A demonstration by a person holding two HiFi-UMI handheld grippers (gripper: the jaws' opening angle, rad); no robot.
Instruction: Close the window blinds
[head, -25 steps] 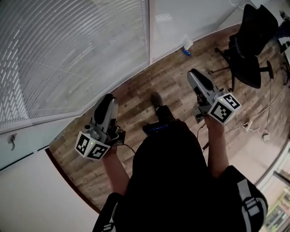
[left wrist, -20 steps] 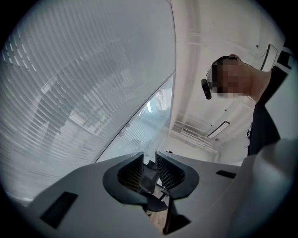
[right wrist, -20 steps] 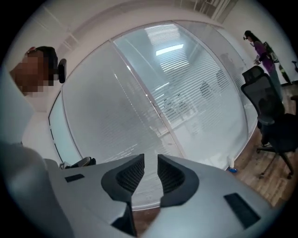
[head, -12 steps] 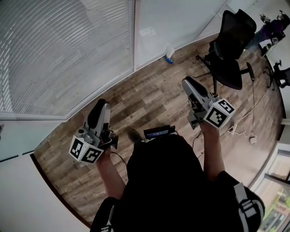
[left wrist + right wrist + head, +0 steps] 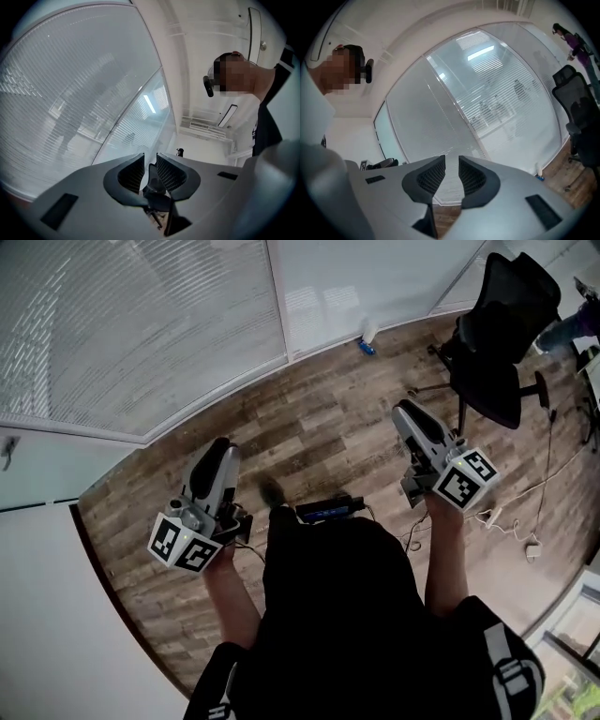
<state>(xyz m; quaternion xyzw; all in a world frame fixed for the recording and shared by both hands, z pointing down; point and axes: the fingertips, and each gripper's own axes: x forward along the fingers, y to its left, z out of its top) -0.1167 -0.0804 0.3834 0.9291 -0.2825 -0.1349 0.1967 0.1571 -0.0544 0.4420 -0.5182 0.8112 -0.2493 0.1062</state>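
Left gripper (image 5: 219, 448) and right gripper (image 5: 406, 411), fingers parted and empty, faced the window blinds (image 5: 122, 324) at far left, whose unseen control likely needed locating and a square approach before any grasp.

Office, swivel chair (image 5: 502, 334), glass walls (image 5: 375, 277) with blinds (image 5: 141, 324)

Two grippers were in shot: the left gripper (image 5: 219, 448) at lower left, the right gripper (image 5: 406, 412) right of centre. Two marker cubes, one on each. One slatted blind (image 5: 122, 324) at upper left, one black office chair (image 5: 502, 324) at upper right, and one small bottle (image 5: 367, 337) at top centre.
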